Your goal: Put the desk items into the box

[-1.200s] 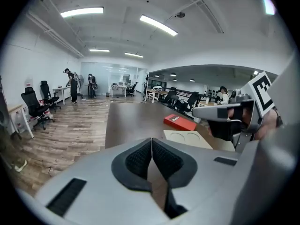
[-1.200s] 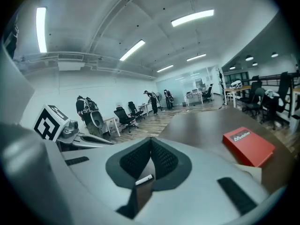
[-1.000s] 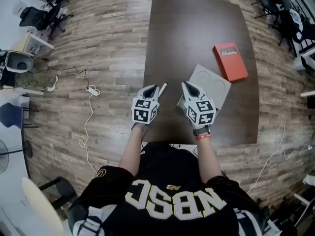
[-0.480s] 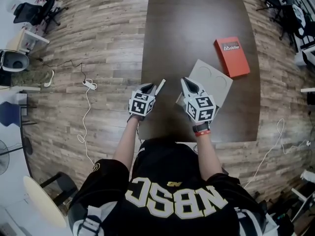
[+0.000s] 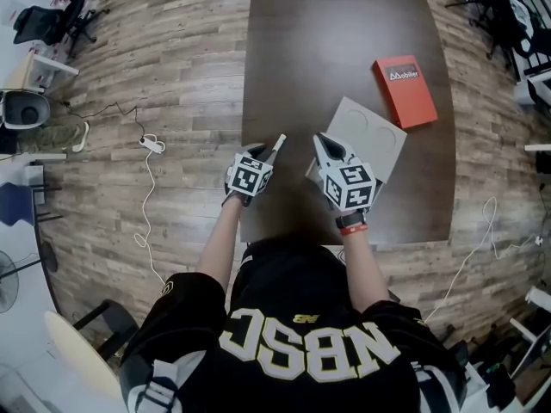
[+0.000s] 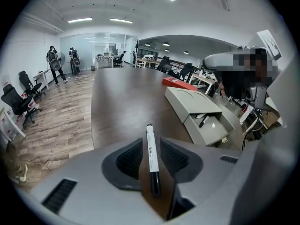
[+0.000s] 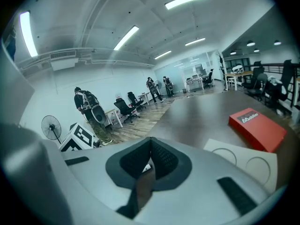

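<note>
A white marker with a black cap (image 6: 150,149) lies lengthwise between the jaws of my left gripper (image 6: 151,139). The jaws have just been opening, and there is a gap on each side of the marker, so the pads no longer press it. In the head view this gripper (image 5: 263,155) is low over the dark table near its left edge, with the marker (image 5: 277,144) poking out ahead. The grey box (image 5: 366,140) lies to the right, its tray (image 6: 213,121) slid out with small items inside. My right gripper (image 5: 317,138) hovers at the box's near corner, its tips (image 7: 151,138) together.
A red box (image 5: 403,91) lies on the table (image 5: 344,24) beyond the grey box. The table's left edge runs just beside my left gripper, with wood floor and a white cable (image 5: 151,188) below. Office chairs and people stand far off.
My left gripper has sunk toward the table with the marker, and its jaws have parted around it. The right gripper has dropped slightly.
</note>
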Available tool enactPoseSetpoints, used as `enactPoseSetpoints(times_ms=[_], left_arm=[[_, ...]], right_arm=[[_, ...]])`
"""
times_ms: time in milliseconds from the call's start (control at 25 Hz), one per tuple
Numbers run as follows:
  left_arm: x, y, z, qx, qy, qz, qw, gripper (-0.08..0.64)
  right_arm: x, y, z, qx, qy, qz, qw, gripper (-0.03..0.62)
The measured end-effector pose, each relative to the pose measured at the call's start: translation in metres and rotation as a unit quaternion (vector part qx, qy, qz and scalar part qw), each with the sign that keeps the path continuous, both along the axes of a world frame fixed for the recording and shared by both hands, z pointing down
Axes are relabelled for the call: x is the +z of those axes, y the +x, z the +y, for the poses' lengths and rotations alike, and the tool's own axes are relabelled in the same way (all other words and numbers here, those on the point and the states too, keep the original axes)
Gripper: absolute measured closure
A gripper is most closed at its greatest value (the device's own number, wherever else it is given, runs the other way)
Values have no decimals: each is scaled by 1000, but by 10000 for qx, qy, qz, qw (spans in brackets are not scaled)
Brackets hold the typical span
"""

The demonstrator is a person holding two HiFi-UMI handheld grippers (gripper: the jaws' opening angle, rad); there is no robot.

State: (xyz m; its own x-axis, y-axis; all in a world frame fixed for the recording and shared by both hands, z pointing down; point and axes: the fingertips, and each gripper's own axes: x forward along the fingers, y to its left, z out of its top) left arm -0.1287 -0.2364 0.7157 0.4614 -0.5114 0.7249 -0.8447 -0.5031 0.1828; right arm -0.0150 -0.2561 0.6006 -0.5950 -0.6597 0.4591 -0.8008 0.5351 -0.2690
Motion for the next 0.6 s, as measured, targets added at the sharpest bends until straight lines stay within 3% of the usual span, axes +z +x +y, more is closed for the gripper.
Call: enactPoseSetpoints(times_ms=[320,600], left_arm=[[33,7,9,321,-234,-177,9991,387],[41,6,6,318,-42,-375,9988,410]], right_arm=[[4,4,0,66,-77,25,9999,583],[6,6,1,60,-198,-28,9998,583]])
